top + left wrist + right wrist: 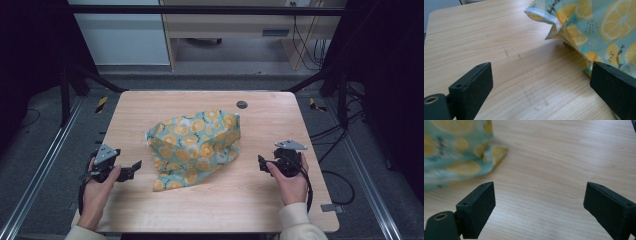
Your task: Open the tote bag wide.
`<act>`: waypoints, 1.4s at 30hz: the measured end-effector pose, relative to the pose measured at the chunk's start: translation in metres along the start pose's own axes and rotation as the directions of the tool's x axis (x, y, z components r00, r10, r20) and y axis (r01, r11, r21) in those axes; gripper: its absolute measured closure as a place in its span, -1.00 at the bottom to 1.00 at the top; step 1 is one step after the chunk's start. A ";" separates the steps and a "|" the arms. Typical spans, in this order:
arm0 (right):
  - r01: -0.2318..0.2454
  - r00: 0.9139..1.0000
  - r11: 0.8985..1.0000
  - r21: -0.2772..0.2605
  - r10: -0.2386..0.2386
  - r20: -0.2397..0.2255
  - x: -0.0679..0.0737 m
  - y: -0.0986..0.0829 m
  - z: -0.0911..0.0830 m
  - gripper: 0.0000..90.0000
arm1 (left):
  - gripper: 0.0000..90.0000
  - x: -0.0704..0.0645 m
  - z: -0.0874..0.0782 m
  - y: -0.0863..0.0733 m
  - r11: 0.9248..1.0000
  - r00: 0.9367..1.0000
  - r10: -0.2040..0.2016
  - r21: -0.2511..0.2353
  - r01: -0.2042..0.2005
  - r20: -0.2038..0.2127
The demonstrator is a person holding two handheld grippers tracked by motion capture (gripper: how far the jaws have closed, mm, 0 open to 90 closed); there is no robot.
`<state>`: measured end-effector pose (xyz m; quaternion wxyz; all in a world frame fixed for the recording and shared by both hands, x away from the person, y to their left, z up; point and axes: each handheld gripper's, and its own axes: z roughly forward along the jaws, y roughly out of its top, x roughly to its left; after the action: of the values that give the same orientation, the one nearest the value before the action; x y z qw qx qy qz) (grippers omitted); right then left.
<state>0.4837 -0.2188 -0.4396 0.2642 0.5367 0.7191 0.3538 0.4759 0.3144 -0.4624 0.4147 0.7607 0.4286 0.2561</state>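
A crumpled teal cloth bag printed with lemon slices [195, 147] lies in the middle of the wooden table [260, 195]. My left gripper [134, 170] rests at the table's left front, open, pointing at the bag's lower left corner; the bag [596, 27] fills the upper right of the left gripper view, its edge close by the right-hand jaw. My right gripper [261, 163] sits at the right front, open and empty, a short gap from the bag's right side. Its own view has the bag [456, 155] at upper left, blurred.
A small round dark grommet [242, 104] sits near the table's far edge. Black frame posts and cables stand around the table, and a desk and a white panel are behind it. Bare wood lies around the bag on all sides.
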 end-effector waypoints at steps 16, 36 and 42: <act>0.186 0.963 0.982 -0.023 -0.186 -0.193 0.044 0.154 -0.003 -0.42 | -0.89 0.001 0.000 0.002 1.000 1.000 -0.008 0.031 0.008 0.003; 0.246 0.889 0.960 0.131 -0.170 -0.425 0.095 0.173 0.062 0.87 | -0.89 -0.003 -0.007 0.003 1.000 1.000 -0.007 -0.003 0.007 0.022; 0.224 0.859 0.974 -0.029 -0.211 -0.466 0.108 0.161 0.008 0.99 | -0.88 -0.010 -0.015 0.007 1.000 0.999 0.018 -0.025 -0.017 0.034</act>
<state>0.5526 -0.0854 -0.3172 0.1148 0.3546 0.8220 0.4306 0.4633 0.3101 -0.4488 0.4288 0.7637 0.4116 0.2520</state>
